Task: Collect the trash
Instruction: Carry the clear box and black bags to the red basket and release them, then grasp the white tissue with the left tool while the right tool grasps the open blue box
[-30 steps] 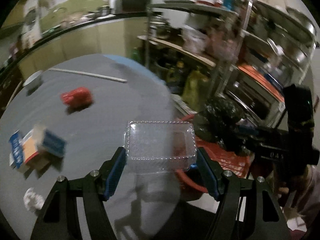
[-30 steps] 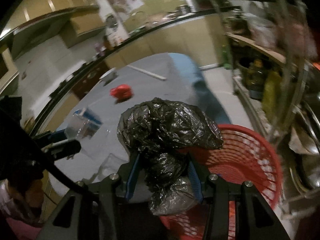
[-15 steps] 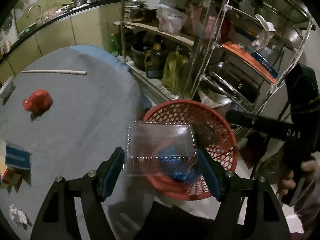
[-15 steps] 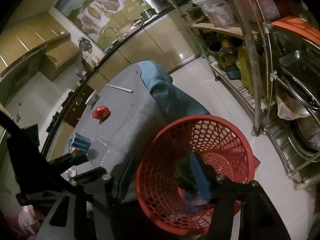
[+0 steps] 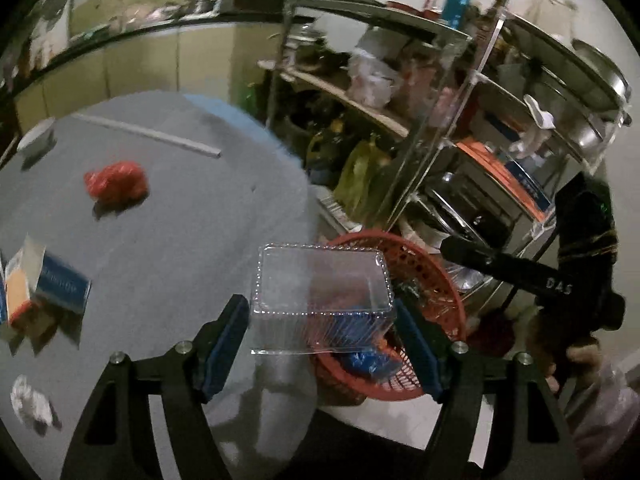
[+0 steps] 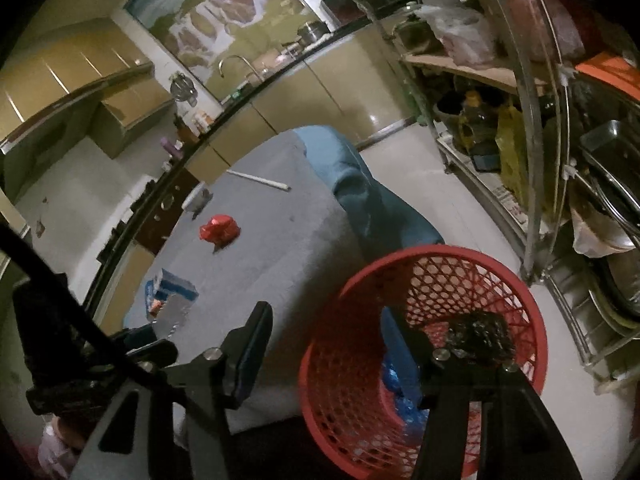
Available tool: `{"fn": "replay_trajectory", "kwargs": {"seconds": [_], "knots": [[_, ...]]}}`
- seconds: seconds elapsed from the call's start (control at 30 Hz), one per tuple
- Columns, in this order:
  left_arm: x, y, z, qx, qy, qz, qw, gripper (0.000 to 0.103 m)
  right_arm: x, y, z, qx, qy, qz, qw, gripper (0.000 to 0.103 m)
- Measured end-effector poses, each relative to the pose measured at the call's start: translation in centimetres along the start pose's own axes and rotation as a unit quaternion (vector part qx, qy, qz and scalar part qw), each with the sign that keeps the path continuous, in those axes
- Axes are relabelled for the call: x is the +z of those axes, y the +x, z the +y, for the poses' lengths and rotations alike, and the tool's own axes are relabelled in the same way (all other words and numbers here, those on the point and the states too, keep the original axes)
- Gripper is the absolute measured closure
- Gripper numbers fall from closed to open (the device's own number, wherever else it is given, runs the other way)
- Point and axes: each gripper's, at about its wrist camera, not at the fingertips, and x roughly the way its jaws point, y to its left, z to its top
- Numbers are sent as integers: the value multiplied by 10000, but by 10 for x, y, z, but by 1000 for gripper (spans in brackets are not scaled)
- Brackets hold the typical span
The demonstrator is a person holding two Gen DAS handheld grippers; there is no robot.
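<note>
Our left tongs [image 5: 322,340] clamping a clear plastic clamshell box [image 5: 320,296], our right tongs [image 6: 324,344] parted and empty above the red mesh basket [image 6: 424,360], black bag [image 6: 480,336] inside.

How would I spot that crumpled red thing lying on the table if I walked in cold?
Start at the round table under the grey cloth, beside the red mesh basket. Toward its far side, short of the long white stick, sits the crumpled red wrapper. It is the only red piece on the cloth; the blue carton nearer the edge is boxy.
</note>
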Motion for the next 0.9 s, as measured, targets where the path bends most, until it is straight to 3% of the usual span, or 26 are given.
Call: {"fn": "replay_trajectory", "kwargs": {"seconds": [0.17, 0.43, 0.57, 0.7, 0.9], "knots": [[8, 9, -15, -472, -4, -2, 9989, 28, 6, -21, -11, -178, 71, -310, 9993, 43], [17, 41, -47, -675, 245, 429, 9965, 27, 13, -40, -47, -278, 537, -561, 9966, 43], [20, 42, -53, -807, 246, 411, 9956, 26, 14, -45, -56, -304, 606, -623, 9958, 43], [17, 34, -50, -742, 336, 374, 9960, 26, 13, -44, -58, -297, 618, -613, 9958, 43], [-7, 6, -25, -185, 299, 346, 9988, 26, 13, -38, -49, -243, 501, -529, 9970, 43]]}}
